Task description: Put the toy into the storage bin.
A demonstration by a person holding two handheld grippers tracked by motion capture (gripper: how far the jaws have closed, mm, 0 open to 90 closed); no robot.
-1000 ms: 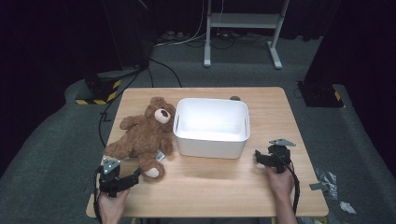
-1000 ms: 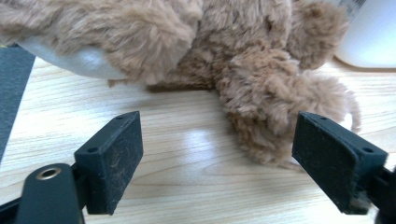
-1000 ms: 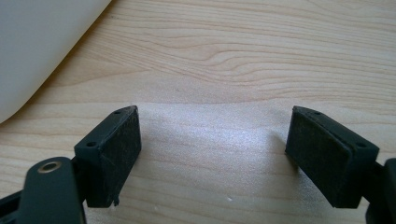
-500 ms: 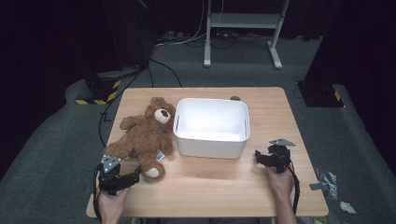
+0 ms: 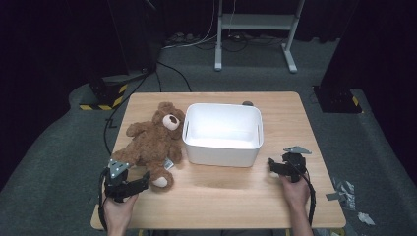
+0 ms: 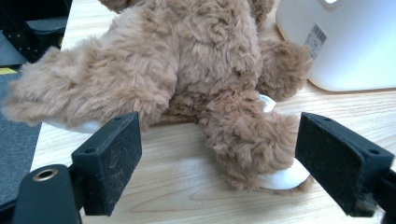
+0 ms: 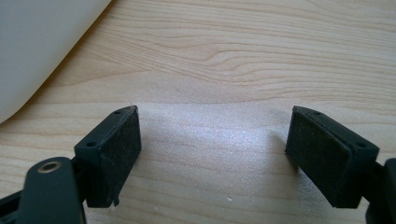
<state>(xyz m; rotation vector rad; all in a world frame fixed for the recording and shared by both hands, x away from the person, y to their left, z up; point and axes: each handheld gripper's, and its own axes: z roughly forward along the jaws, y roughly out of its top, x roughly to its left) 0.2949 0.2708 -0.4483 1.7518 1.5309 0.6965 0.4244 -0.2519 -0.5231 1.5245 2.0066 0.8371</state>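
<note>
early stage: the teddy bear [image 5: 150,142] lies on the table [image 5: 231,196] just left of the white bin [image 5: 222,133], not gripped yet; left gripper [image 5: 129,186] has its jaws spread wide around the bear's near leg, pads apart from the fur. right gripper [image 5: 276,166] idles near the bin's front right corner, jaws apart over bare wood. bin looks empty; likely grab, lift and drop-in all remain.
</note>
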